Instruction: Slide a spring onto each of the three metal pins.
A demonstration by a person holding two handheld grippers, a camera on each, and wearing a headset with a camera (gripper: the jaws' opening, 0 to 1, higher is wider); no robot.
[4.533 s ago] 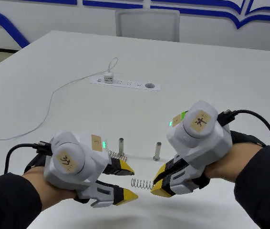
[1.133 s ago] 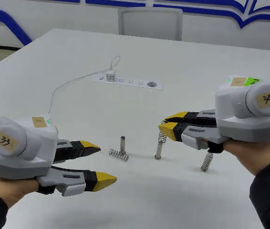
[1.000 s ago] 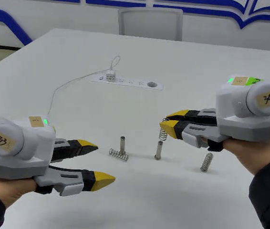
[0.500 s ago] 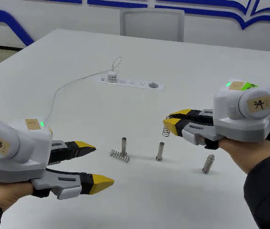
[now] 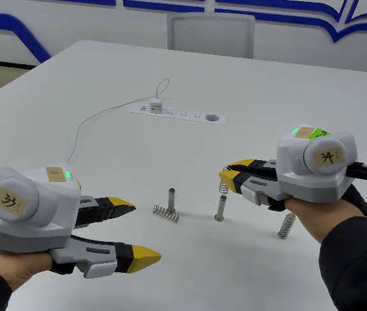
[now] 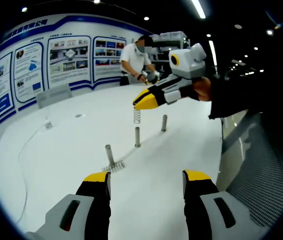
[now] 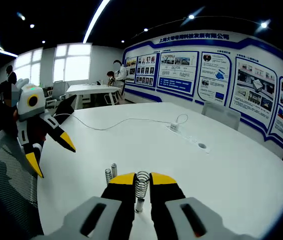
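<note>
On the far left of the head view we see the left grey-and-white gripper with yellow-tipped black jaws (image 5: pixel 141 230), held low over the white workbench (image 5: pixel 313 97). Its jaws are spread wide with nothing between them, and its own view shows the same wide, empty gap (image 6: pixel 146 177). Behind it a thin white cable (image 5: pixel 99 116) runs across the bench to a flat white power strip (image 5: pixel 177 115).

Next comes a small coiled steel spring lying on its side (image 5: pixel 165 213) on the bench, just beside the foot of the left upright metal pin (image 5: pixel 172 198), which is bare. The left gripper view shows that pair closest to it (image 6: pixel 113 166) (image 6: pixel 110 154).

Further right stands the middle upright metal pin (image 5: pixel 221 208), also bare. A second coiled steel spring, hanging upright (image 5: pixel 224 187), sits just above its top; in the left gripper view we see a narrow gap between the spring (image 6: pixel 136 116) and the pin (image 6: pixel 137 136).

The right grey-and-white gripper with yellow-tipped black jaws (image 5: pixel 229 176) has that spring pinched by its upper coils, its jaws nearly closed on it. In its own view (image 7: pixel 142 180) the spring (image 7: pixel 142 184) stands between the tips with the pin (image 7: pixel 139 205) directly below.

Rightmost, beneath the right hand, the right metal pin with a spring around it (image 5: pixel 286 225) stands on the bench, leaning slightly.
</note>
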